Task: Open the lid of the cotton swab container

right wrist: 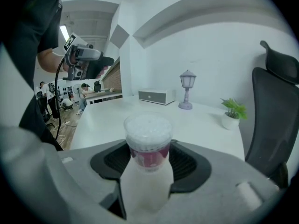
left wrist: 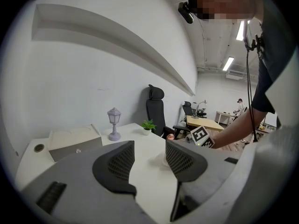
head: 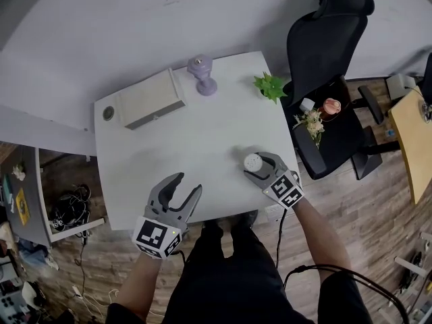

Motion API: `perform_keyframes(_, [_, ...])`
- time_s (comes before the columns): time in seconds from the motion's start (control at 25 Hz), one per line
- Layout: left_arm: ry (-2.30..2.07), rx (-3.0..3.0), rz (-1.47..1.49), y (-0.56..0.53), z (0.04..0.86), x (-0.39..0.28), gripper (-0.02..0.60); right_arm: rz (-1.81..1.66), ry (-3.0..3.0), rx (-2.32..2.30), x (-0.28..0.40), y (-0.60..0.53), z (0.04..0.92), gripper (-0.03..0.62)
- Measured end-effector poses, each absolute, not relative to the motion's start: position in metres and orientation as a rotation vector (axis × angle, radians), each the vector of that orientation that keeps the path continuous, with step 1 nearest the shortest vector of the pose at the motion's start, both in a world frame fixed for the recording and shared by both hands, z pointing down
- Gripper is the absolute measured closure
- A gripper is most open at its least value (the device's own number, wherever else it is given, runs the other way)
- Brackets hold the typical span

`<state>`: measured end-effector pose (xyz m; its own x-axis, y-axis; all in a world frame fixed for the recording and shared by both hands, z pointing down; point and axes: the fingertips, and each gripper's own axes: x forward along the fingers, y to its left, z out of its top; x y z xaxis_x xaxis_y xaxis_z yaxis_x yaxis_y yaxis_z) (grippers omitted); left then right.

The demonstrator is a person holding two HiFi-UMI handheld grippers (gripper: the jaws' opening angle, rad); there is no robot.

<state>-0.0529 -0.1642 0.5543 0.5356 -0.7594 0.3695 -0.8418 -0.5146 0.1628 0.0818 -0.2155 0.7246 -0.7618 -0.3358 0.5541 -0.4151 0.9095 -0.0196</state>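
The small round clear-plastic cotton swab container (right wrist: 148, 146) stands upright on the white matte table (head: 202, 137), near its front right corner. The right gripper (head: 260, 165) has it between its jaws. Those jaws stand wide, with their black meshed pads laid against either side of the body at the wine-red label band; it looks like a light hold. The left gripper (head: 188, 184) hangs over the table's near edge, well apart from the container, jaws parted and empty (only bare table shows through the gap).

The step in hand, as I judge it, is steadying the body so the lid (right wrist: 148, 124) can come off. To do it well, the right grip belongs low, on the label band and under the lid's rim, because pinching the lid itself would lock it on. The free left gripper would then need to come across, take the lid by its edge and lift or pry it straight up while the right holds the base down.

Thin-walled plastic like this is probably slick and springy, so too hard a squeeze may bow it or squirt it out of the pads. The lid is round and translucent, with packed white swab tips showing through. The pads' mesh texture should lend some friction.
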Motion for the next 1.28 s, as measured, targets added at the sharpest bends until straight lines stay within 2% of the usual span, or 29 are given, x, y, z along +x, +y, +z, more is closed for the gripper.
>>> perform_keyframes(0.48, [-1.217, 2.608, 0.336, -0.165, 0.51, -0.037, 0.376, 0.286, -2.559, 0.662, 0.074, -0.217, 0.626, 0.339])
perform_keyframes(0.88, [-0.932, 2.811, 0.33, -0.164, 0.452, -0.003, 0.374, 0.157, -2.614, 0.604, 0.055, -0.192, 0.532, 0.339])
perform_keyframes(1.04, [-0.758, 2.955, 0.375, -0.153, 0.431, 0.021, 0.325, 0.092, -2.634, 0.592, 0.049, -0.182, 0.502, 0.339])
perform_keyframes(1.28, [-0.575, 3.096, 0.511, -0.147, 0.411, 0.046, 0.316, -0.016, -2.637, 0.553, 0.04, -0.17, 0.473, 0.339])
